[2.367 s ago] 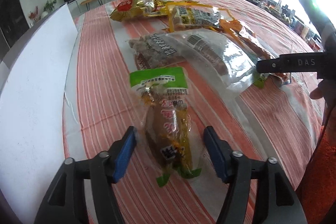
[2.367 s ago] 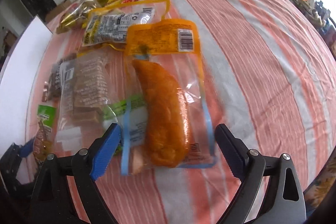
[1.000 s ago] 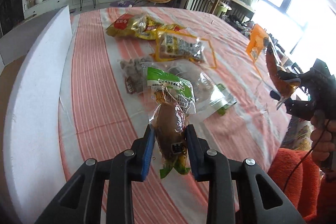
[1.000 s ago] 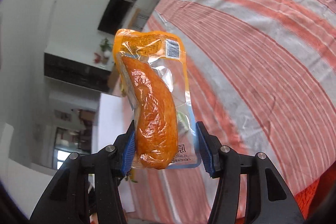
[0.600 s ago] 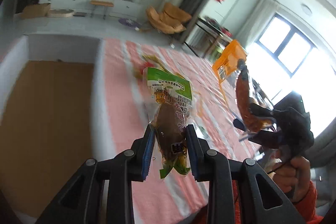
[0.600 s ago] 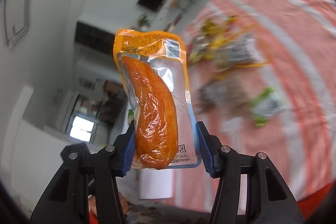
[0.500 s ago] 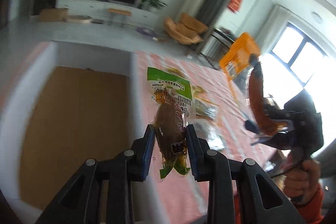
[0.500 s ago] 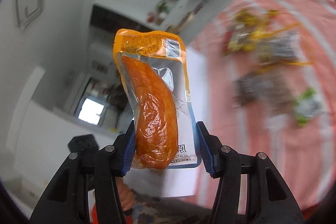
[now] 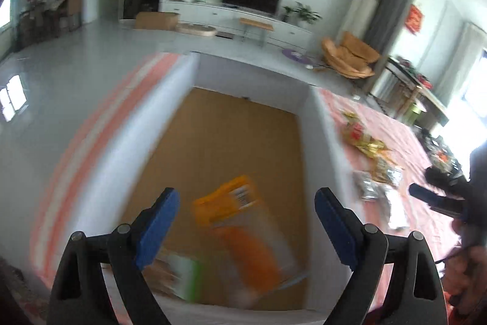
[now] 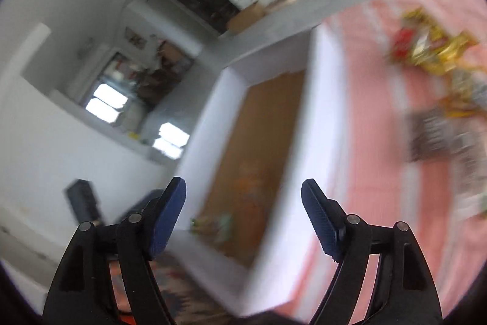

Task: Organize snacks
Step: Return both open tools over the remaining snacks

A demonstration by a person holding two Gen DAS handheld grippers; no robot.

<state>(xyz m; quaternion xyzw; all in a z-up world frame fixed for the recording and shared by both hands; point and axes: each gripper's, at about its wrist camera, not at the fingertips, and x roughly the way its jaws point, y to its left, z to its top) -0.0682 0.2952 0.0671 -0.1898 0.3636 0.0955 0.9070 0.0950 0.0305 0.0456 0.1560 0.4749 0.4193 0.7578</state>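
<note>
A white box with a brown cardboard floor [image 9: 231,142] stands on the striped table at my left. Inside it lie the orange sausage pack [image 9: 243,233] and the green-topped snack pack [image 9: 182,273], both blurred. My left gripper [image 9: 246,221] is open and empty above the box's near end. My right gripper [image 10: 243,212] is open and empty, also above the box [image 10: 268,136]; the two packs show faintly inside in the right wrist view, the orange one [image 10: 249,188] and the green one [image 10: 213,224]. The right gripper also shows at the right edge of the left wrist view [image 9: 438,200].
Several snack packs remain on the red-striped tablecloth [image 9: 404,142] right of the box: a yellow-red bag [image 9: 362,139] and clear pouches [image 9: 383,191]. The same bags show blurred in the right wrist view [image 10: 435,47]. A living room lies beyond.
Both grippers swung left over the box and opened. The green pack left the left gripper and the orange pack left the right gripper; both now lie in the box.
</note>
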